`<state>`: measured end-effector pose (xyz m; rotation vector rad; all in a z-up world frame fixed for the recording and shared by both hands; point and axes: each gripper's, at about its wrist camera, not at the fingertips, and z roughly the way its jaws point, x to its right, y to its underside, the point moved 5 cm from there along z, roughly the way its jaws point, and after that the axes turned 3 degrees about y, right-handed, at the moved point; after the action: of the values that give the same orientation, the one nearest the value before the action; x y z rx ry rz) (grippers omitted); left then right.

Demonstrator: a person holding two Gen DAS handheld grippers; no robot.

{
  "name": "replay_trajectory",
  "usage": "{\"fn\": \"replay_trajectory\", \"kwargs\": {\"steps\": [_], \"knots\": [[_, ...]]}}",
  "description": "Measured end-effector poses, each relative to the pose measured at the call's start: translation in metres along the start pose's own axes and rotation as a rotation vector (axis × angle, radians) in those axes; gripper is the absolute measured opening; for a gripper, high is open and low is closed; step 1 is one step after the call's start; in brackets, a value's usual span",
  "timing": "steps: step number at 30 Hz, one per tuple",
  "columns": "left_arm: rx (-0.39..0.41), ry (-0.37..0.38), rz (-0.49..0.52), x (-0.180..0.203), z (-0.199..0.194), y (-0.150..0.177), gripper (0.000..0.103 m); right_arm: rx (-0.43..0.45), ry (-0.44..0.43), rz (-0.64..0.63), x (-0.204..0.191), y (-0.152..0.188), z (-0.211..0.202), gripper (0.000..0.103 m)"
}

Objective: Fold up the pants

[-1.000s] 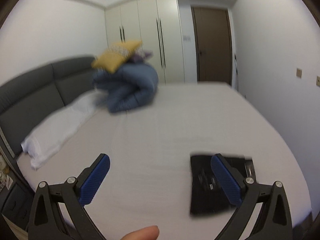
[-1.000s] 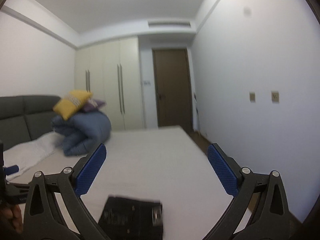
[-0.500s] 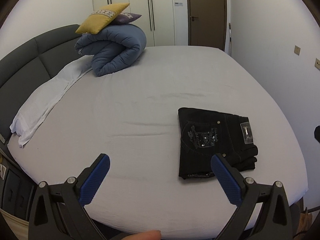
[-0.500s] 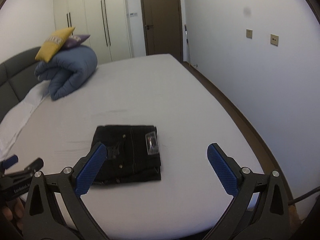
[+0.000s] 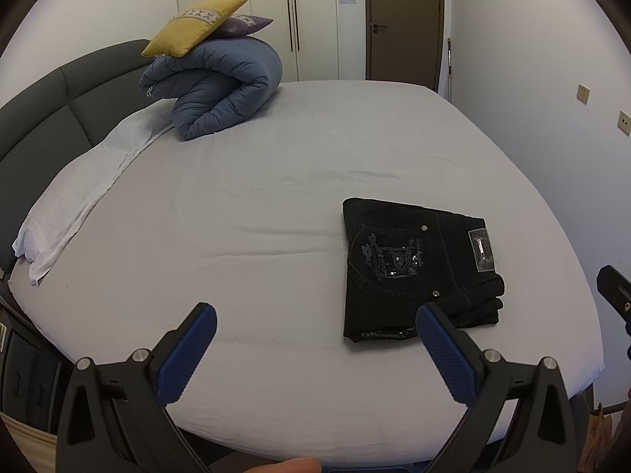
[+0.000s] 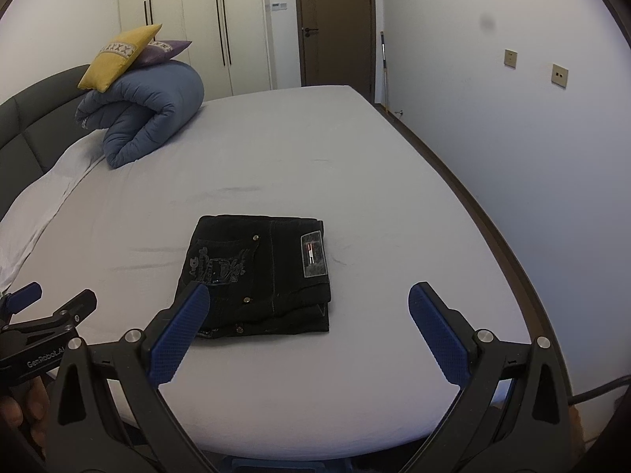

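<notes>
Both tongs hang wide open and empty, left tongs [image 5: 315,339] and right tongs [image 6: 309,321], above the near edge of the bed [image 5: 276,205]. Just ahead, between them, the pants [image 6: 260,272] lie in a compact black square, label up. Folding looks done; at most a tidy-up remains.
</notes>
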<state>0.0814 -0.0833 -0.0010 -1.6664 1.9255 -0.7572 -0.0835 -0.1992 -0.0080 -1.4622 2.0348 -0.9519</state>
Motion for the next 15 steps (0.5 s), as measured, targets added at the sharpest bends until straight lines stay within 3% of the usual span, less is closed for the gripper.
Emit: {"fn": "replay_trajectory", "kwargs": {"steps": [15], "knots": [[-0.014,0.01,-0.009,0.0,0.003,0.004,0.103,-0.008,-0.018,-0.015,-0.012,-0.002,0.003,0.103]]}}
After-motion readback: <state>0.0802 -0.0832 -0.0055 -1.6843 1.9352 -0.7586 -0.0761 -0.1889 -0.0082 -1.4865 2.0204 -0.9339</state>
